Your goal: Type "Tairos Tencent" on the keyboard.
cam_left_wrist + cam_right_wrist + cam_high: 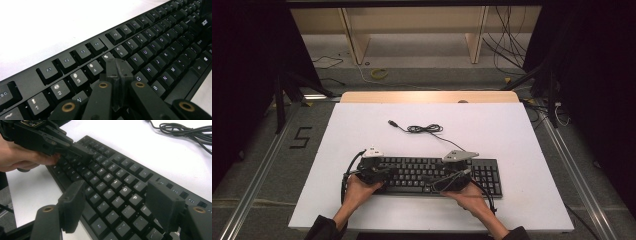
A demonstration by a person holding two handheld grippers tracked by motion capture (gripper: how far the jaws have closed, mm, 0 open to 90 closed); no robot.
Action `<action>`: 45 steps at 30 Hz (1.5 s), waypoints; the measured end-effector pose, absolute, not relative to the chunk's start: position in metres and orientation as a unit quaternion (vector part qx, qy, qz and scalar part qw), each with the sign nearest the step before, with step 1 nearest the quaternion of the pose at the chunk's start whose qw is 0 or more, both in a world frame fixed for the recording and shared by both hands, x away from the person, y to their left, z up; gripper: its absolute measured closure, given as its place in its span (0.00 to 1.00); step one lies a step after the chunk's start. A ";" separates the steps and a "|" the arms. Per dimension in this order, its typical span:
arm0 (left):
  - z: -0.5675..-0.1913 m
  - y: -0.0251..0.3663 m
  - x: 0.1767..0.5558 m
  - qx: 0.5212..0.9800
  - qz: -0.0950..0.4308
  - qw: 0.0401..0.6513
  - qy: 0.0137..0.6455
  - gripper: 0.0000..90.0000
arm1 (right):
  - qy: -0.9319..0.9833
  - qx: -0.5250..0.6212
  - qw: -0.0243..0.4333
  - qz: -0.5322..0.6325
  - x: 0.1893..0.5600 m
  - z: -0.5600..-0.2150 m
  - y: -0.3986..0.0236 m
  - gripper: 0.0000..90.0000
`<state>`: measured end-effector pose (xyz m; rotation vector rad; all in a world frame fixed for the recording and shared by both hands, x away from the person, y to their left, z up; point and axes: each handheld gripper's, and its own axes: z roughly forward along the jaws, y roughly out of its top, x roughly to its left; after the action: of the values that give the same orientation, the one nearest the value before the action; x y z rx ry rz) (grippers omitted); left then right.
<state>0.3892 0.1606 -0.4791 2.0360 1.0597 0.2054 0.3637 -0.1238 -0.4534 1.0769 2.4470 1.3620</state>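
A black keyboard (pixel 437 175) lies near the table's front edge, and its cable (pixel 424 129) is coiled behind it on the white table. My left gripper (pixel 387 172) is over the keyboard's left part, held by a hand. Its jaws are shut with nothing between them, and the tip (pixel 117 67) is down among the keys (pixel 150 50) near the 5. My right gripper (pixel 439 181) is over the keyboard's middle. It stands open (pixel 117 202) above the O and P keys, with nothing between its pads (pixel 73 202). Farther off in the right gripper view, the left gripper (pixel 82 152) points at the keys.
The white table top (pixel 512 130) has free room behind and to both sides of the keyboard. A USB plug (pixel 391 122) ends the cable at the back. Wooden shelving (pixel 412 30) and loose wires stand beyond the table.
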 end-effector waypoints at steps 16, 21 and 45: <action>-0.472 0.164 0.386 0.796 0.080 0.424 0.425 0.88 | 0.812 0.359 0.074 0.455 0.364 -0.453 -0.125 0.37; -0.467 0.168 0.383 0.785 0.076 0.440 0.429 0.74 | 0.812 0.360 0.075 0.454 0.365 -0.453 -0.124 0.37; -0.461 0.180 0.377 0.774 0.072 0.453 0.437 0.45 | 0.808 0.367 0.083 0.453 0.375 -0.453 -0.117 0.40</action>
<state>0.3773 0.1799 -0.4611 1.9111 1.0793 0.1781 0.3746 -0.1171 -0.4527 1.0946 2.4137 1.3528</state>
